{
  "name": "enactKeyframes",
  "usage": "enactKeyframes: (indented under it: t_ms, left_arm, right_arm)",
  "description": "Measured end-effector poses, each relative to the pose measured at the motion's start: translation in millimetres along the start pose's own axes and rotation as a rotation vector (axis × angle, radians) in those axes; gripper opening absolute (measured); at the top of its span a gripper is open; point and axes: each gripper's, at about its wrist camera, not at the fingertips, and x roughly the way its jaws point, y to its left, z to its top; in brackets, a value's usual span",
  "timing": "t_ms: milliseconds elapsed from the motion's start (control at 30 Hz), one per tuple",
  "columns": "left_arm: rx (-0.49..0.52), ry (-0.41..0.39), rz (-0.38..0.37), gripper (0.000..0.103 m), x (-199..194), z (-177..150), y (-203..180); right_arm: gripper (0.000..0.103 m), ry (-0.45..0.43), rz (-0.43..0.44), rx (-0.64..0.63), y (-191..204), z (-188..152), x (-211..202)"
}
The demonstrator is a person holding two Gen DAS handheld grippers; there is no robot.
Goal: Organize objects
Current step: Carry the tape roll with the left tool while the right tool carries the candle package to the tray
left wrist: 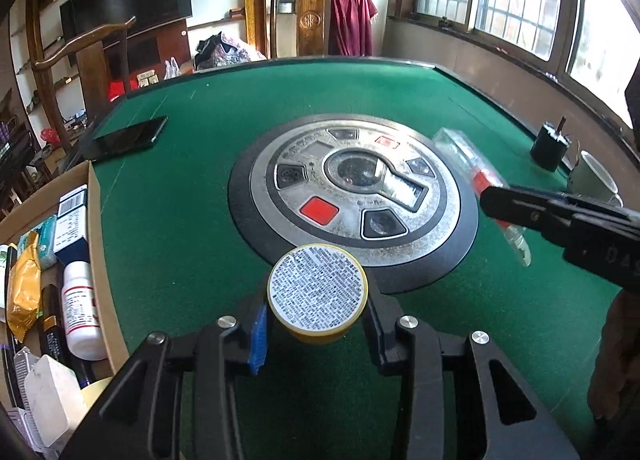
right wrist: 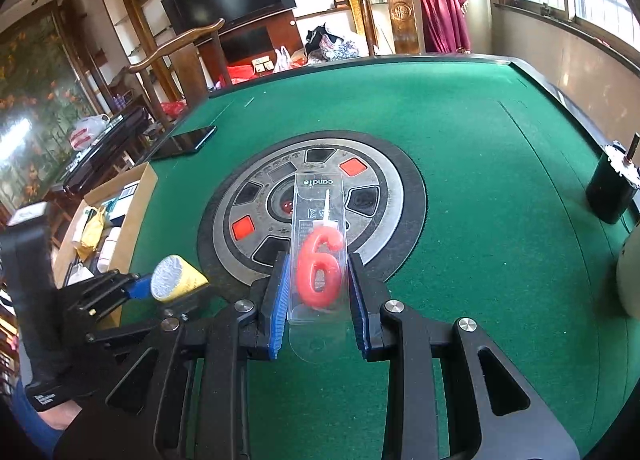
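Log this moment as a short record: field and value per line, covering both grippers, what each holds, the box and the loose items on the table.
left gripper: shut on the yellow tin, printed label facing the camera
right gripper: shut on the candle pack, a red number 6 in clear packaging
cardboard box: at the table's left edge, already holding a white bottle, an orange packet and other packs
green table: round control panel at its centre
phone: lying flat, far left
black cylinder: upright, at the right edge
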Motion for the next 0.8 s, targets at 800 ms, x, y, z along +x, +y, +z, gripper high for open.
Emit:
enactKeyframes:
  t_ms: [800]
  left_arm:
    - [-0.047,-0.126,0.025,0.040,-42.4,11.6,21.0]
  right_arm:
    - [0.027,-0.005,0.039,0.028,29.8,-6.7,1.6]
